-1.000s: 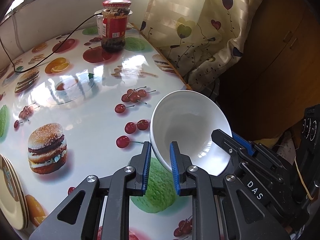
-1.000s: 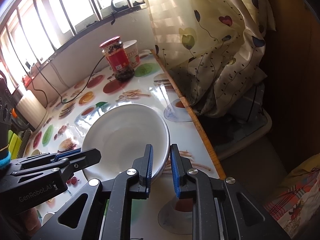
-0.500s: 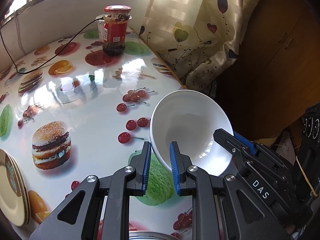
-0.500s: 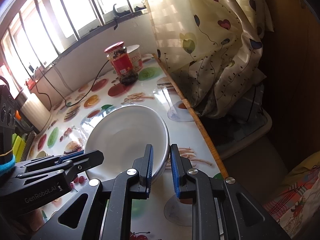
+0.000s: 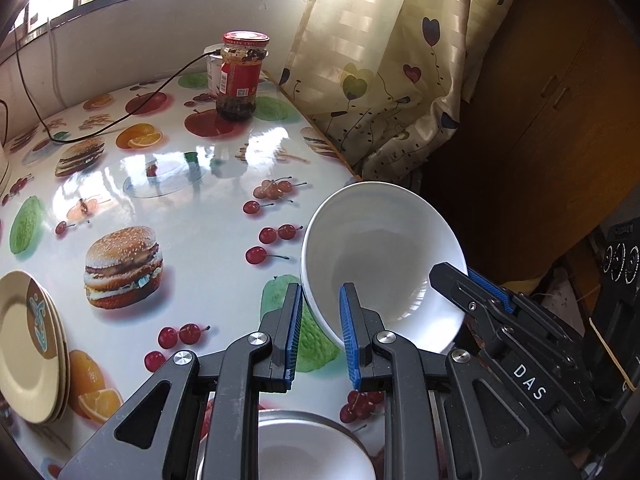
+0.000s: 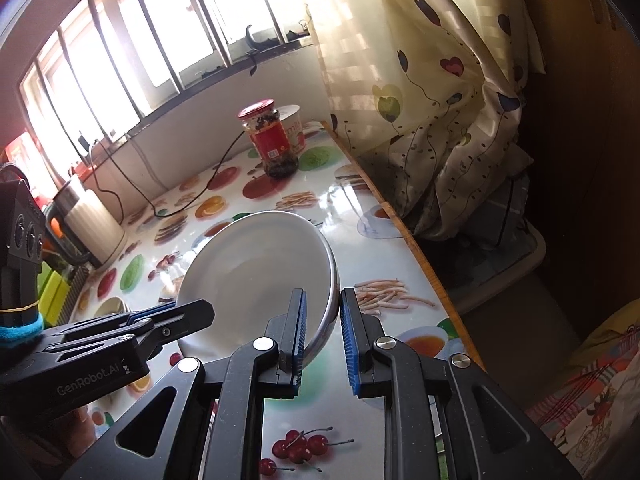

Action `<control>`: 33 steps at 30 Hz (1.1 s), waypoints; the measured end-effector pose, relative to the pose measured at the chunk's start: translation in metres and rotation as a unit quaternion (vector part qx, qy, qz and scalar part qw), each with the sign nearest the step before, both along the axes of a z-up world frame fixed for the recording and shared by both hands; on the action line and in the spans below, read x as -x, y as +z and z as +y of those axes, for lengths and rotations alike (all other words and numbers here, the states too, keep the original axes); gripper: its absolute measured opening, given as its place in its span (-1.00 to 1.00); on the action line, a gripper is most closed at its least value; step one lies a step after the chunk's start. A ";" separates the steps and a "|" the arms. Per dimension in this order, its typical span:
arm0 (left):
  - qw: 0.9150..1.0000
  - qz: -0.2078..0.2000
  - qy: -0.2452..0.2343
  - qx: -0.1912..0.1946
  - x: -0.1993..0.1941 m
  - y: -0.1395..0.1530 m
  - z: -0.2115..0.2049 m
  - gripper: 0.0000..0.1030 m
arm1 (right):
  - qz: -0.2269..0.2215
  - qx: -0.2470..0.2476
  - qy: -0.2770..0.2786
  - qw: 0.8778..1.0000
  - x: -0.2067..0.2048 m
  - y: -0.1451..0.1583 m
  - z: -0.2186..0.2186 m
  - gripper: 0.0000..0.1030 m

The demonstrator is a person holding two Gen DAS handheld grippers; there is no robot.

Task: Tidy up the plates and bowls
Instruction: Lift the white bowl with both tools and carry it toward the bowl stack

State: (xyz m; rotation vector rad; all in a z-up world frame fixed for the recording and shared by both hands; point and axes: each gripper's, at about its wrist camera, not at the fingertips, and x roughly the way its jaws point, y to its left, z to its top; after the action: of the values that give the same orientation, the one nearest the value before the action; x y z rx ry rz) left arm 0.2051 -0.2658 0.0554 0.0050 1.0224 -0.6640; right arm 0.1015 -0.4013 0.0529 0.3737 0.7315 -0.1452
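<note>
Gripping white bowl (image 5: 380, 256), both jaws

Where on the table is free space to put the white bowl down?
Free: the wide middle of the table, bordered by the jar at the far end, the stacked plates at the left edge and the held white bowl. Crowded: the near edge, where another bowl sits below the left gripper.

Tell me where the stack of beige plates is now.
In the left wrist view, the stack of beige plates sits at the table's left edge, left of the printed burger.
</note>
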 end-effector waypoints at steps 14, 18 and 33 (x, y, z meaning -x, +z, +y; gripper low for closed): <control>1.000 -0.012 0.010 0.014 0.029 0.011 0.029 -0.61 | -0.021 -0.007 0.009 1.000 0.033 0.017 0.026 -0.66; 1.000 -0.011 0.010 0.018 0.037 0.012 0.039 -0.61 | -0.026 -0.006 0.011 1.000 0.041 0.021 0.034 -0.66; 0.999 -0.017 0.020 0.026 0.068 0.016 0.072 -0.61 | -0.031 -0.009 0.025 0.999 0.070 0.024 0.066 -0.66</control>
State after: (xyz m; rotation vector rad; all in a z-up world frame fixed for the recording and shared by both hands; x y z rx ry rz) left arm 0.1372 -0.1933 0.0710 -0.0498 0.9692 -0.6517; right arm 0.0318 -0.3354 0.0768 0.3749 0.6812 -0.0801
